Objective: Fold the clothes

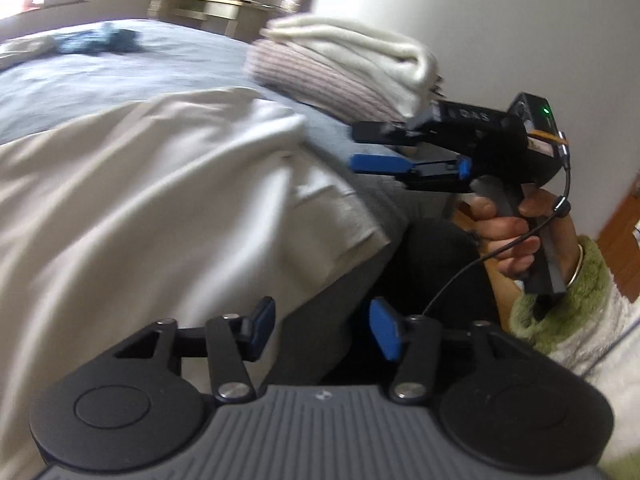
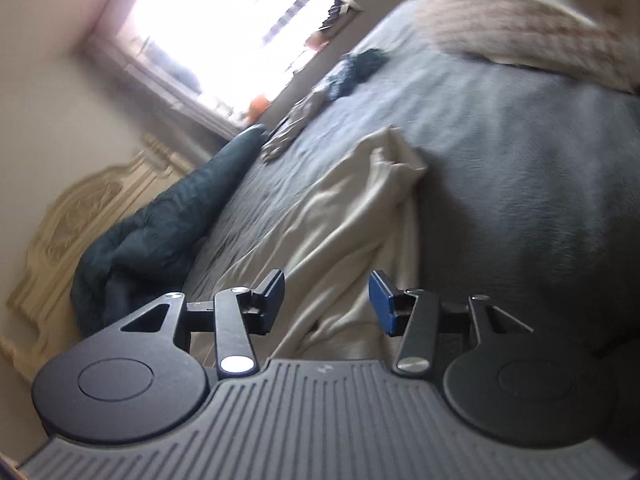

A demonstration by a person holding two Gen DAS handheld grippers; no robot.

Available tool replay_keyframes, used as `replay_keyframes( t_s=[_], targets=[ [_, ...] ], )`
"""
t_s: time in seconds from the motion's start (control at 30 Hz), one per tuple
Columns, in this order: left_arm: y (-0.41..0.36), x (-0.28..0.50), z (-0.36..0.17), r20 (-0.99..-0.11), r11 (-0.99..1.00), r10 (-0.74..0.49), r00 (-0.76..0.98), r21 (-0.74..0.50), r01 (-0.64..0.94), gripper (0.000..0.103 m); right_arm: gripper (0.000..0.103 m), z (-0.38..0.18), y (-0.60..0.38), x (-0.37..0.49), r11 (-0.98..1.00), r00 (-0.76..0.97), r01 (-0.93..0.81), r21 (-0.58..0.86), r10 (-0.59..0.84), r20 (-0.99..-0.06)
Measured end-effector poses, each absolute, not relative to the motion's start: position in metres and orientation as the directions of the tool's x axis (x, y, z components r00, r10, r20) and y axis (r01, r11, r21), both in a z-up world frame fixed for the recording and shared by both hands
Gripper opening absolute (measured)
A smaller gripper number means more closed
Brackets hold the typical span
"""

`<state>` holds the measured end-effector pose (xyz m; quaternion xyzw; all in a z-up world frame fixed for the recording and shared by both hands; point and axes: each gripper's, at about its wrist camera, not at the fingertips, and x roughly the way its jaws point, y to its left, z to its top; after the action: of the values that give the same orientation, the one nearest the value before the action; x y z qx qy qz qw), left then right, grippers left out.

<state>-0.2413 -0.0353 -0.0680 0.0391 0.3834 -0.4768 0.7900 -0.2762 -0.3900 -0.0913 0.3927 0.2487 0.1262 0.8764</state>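
Fingers of left gripper [image 1: 320, 330] parted about halfway, nothing between pads; cream garment [image 1: 160, 208] lies beneath and beyond, spread rumpled on grey-blue bed [image 1: 120, 76]. Right gripper [image 1: 374, 148] at right, near garment's corner, held by hand [image 1: 516, 236]; its fingers also apart, empty, over cloth edge [image 2: 348, 216]. Likely both positioned to pinch near corners for fold. Folded stack [image 1: 340, 68] at far right, probably finished pieces. Dark clothes [image 1: 100, 40] far left, awaiting turn.
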Motion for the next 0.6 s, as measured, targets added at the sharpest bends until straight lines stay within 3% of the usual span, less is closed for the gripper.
replay_keyframes(
  t_s=[0.27,0.43,0.6],
  targets=[
    [0.091,-0.271,-0.049,-0.637,0.771,-0.616,0.462,-0.368,0.520,0.058,0.049,-0.110,-0.335,-0.269,0.565,0.647,-0.116,0.817,0.667,-0.369],
    [0.145,-0.277,-0.051,-0.615,0.833,-0.553,0.562,-0.420,0.361,0.058,0.049,-0.140,-0.303,-0.261,0.530,0.538,-0.020,0.848,0.720,-0.437],
    [0.170,-0.274,-0.066,-0.576,0.815,-0.569,0.587,-0.491,0.309,0.058,0.050,-0.152,-0.293,-0.257,0.497,0.520,0.030,0.867,0.733,-0.438]
  ],
)
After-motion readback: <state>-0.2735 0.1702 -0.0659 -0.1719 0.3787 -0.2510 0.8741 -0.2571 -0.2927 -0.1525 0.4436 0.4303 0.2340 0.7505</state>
